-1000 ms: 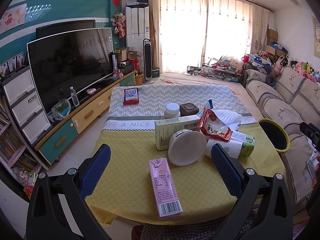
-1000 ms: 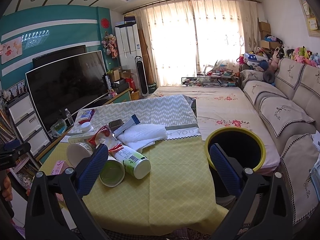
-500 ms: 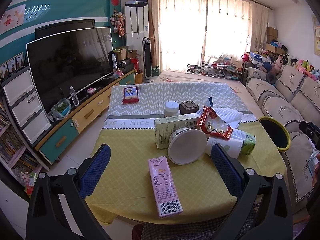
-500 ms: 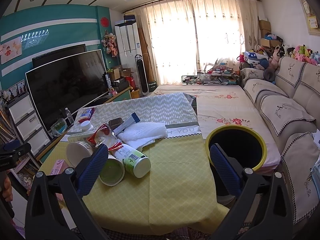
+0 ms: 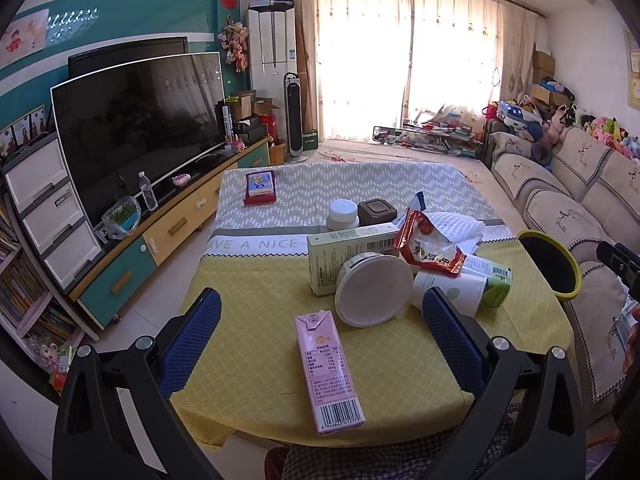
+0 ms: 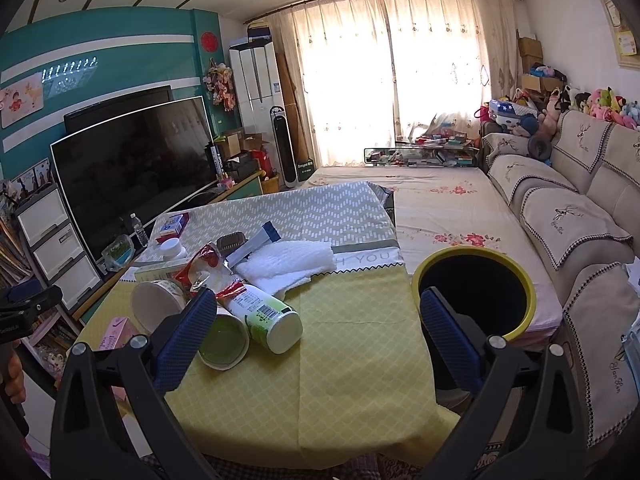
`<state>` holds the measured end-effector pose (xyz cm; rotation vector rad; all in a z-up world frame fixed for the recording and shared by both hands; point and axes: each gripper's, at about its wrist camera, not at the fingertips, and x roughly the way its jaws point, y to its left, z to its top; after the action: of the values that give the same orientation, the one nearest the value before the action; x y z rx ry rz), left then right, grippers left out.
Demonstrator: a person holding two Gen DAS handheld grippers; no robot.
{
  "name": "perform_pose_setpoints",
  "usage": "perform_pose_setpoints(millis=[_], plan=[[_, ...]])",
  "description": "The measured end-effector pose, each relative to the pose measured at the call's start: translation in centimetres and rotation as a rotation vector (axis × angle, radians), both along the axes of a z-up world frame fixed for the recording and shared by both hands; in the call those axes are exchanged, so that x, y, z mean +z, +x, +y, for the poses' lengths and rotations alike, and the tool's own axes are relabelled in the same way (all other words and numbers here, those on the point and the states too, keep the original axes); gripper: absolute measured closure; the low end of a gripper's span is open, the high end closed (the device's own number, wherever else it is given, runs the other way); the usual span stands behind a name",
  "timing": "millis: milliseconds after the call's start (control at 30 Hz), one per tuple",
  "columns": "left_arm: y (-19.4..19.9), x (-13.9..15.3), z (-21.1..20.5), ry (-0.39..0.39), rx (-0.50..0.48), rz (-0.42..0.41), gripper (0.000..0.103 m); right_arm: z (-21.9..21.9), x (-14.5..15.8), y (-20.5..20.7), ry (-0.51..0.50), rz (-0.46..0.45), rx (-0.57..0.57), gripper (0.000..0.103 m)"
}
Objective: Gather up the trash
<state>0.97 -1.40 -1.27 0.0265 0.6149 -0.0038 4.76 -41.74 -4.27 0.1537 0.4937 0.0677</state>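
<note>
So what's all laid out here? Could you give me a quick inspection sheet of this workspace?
Surface: table under a yellow and grey cloth.
Job's things: pink carton lying flat nearest; white tub, green box, red wrapper, green-labelled cup piled together; yellow-rimmed bin beside the table.
Clutter: white jar, brown box, red box.
Grippers: left gripper and right gripper both open, holding nothing.
Cables: nothing seen.
Surroundings: television, sofa.
</note>
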Motion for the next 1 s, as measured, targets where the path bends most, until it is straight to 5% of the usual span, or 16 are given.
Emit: perform_pose_setpoints(millis=[533,1000], plan=[[0.7,-0.8,0.0,0.007,-0.001,0.023,0.004,0.3,-0.9,1.1,0.003,0.037,0.014,0.006],[4.2,-3.8,2.0,-0.036,0.037,0.070,0.004,6.0,-5.9,6.3,-0.037,0.176,0.234,0.006]])
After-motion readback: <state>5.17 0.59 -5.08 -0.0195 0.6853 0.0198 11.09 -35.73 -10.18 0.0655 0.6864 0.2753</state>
